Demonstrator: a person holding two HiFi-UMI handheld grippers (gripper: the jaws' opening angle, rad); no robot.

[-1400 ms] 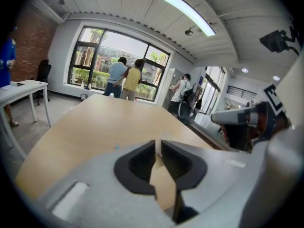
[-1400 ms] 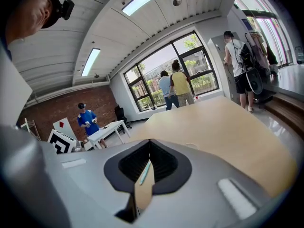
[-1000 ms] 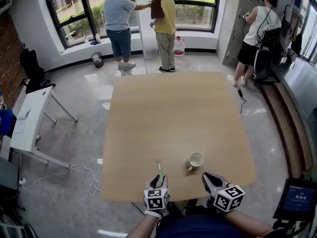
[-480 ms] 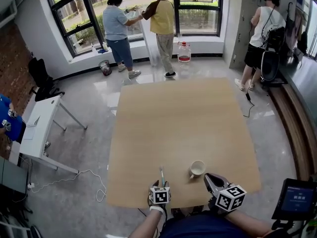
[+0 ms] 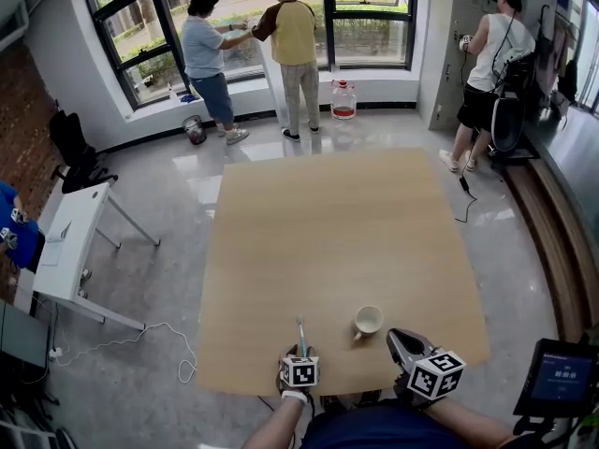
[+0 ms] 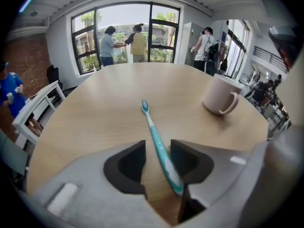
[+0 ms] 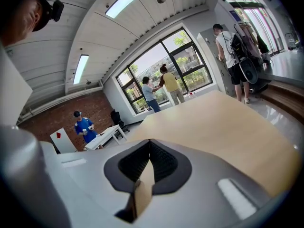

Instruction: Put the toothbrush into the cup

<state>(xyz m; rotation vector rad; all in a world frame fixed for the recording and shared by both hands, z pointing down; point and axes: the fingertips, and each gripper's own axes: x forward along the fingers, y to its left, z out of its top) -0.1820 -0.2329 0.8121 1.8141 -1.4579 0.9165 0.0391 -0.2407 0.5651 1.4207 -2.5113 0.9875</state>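
A teal and white toothbrush (image 6: 154, 137) lies flat on the wooden table (image 5: 328, 232), bristle end pointing away from me. My left gripper (image 6: 157, 163) is down over its handle, which lies between the jaws close to the right pad with a gap on the left. The jaws are closing and do not press it. In the head view the toothbrush (image 5: 301, 330) sticks out ahead of the left gripper (image 5: 300, 351) near the table's front edge. The white cup (image 5: 367, 320) stands upright just to the right, also seen as the mug (image 6: 220, 95). My right gripper (image 5: 402, 342) hovers shut and empty (image 7: 149, 144).
The table's front edge (image 5: 337, 389) runs just under both grippers. Two people (image 5: 253, 54) stand at the far window, another person (image 5: 487, 54) is at the back right. A white side table (image 5: 65, 241) stands to the left, and a cable (image 5: 140, 335) lies on the floor.
My left gripper has sunk to the table and its jaws have spread; the toothbrush now lies flat on the wood. The right gripper has stayed in place.
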